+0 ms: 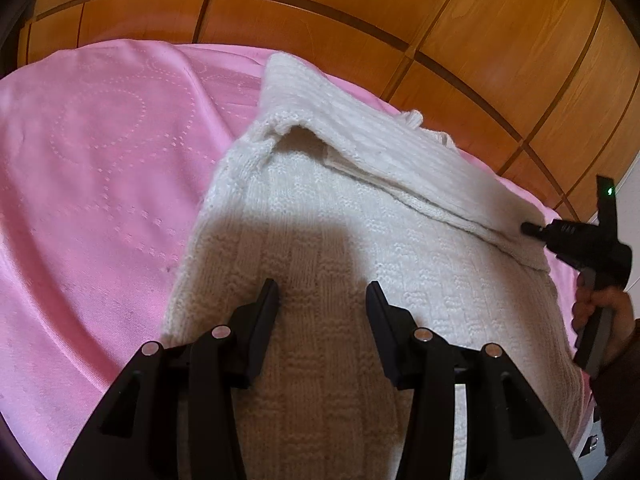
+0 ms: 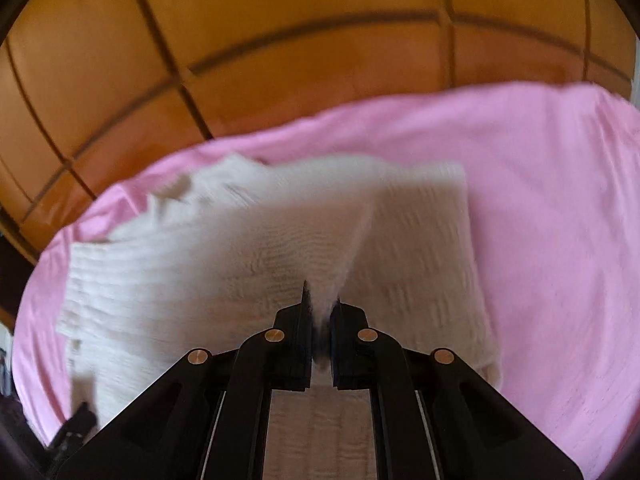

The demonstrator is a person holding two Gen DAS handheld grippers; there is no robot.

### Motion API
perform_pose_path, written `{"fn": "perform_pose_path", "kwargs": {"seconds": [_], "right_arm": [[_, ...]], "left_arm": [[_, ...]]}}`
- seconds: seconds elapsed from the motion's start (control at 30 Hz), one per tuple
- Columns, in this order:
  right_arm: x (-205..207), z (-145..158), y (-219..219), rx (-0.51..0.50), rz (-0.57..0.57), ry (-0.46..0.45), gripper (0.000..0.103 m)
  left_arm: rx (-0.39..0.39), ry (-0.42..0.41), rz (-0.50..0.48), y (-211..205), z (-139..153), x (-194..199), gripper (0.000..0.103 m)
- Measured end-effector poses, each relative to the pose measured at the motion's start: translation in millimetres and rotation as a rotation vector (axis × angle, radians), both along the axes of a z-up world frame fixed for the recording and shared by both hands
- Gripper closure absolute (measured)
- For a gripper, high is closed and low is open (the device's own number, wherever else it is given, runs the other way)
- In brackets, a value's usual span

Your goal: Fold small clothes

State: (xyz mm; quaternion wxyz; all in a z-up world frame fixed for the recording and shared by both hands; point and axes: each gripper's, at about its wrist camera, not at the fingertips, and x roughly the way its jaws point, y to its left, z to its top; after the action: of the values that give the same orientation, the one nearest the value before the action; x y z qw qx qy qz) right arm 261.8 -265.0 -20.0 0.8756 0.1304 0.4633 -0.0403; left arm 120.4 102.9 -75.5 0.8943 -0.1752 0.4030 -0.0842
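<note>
Between the right gripper's pinching fingers, white knit sweater's fold.

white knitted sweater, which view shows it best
The left wrist view: the white knitted sweater is sharp there, with a flap folded across the top on the pink sheet. The right wrist view shows it blurred, a fold pinched by the right gripper.

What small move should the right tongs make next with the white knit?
Probably carry the pinched edge further across the white knit sweater and lay it flat: the right tongs are shut on fabric, while the open left tongs hover over the body.
</note>
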Motion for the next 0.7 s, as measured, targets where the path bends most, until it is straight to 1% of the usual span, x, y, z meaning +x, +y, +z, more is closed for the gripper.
{"fn": "perform_pose_path", "kwargs": {"seconds": [0.07,0.13,0.2,0.23,0.27,0.33,0.47,0.53,0.6,0.63,0.67,0.7], "right_arm": [[-2,-2,-4,-0.008,-0.011,0.0,0.098],[-1,-5,-8,-0.008,-0.021,0.005,0.098],[-3,-8,-7,-0.035,-0.005,0.012,0.098],[-3,-9,-6,-0.042,0.001,0.015,0.098],[-5,-9,-6,-0.039,0.004,0.013,0.098],[-8,-6,-7,-0.017,0.012,0.0,0.098],[-16,4,-9,-0.007,0.023,-0.023,0.097],[-20,7,-11,0.009,0.025,-0.03,0.097],[-22,10,-11,0.011,0.027,-0.038,0.097],[-21,9,-11,0.02,0.031,-0.037,0.097],[-19,8,-11,0.039,0.033,-0.03,0.089],[-17,6,-13,0.063,0.024,-0.021,0.079]], "left_arm": [[0.003,0.017,-0.007,0,2,2,0.058],[-0.028,0.037,-0.012,5,8,3,0.057],[-0.059,0.049,-0.016,11,12,4,0.055],[-0.089,0.05,-0.015,16,16,5,0.055],[-0.11,0.045,-0.011,20,20,6,0.054],[-0.126,0.036,-0.005,25,26,11,0.054],[-0.226,0.051,0.0,35,30,30,0.055],[-0.307,0.067,0.003,37,29,43,0.055],[-0.34,0.064,0.011,35,30,53,0.054],[-0.36,0.065,0.014,33,30,62,0.051],[-0.375,0.066,0.026,31,30,70,0.045],[-0.389,0.062,0.054,31,30,80,0.043]]}}
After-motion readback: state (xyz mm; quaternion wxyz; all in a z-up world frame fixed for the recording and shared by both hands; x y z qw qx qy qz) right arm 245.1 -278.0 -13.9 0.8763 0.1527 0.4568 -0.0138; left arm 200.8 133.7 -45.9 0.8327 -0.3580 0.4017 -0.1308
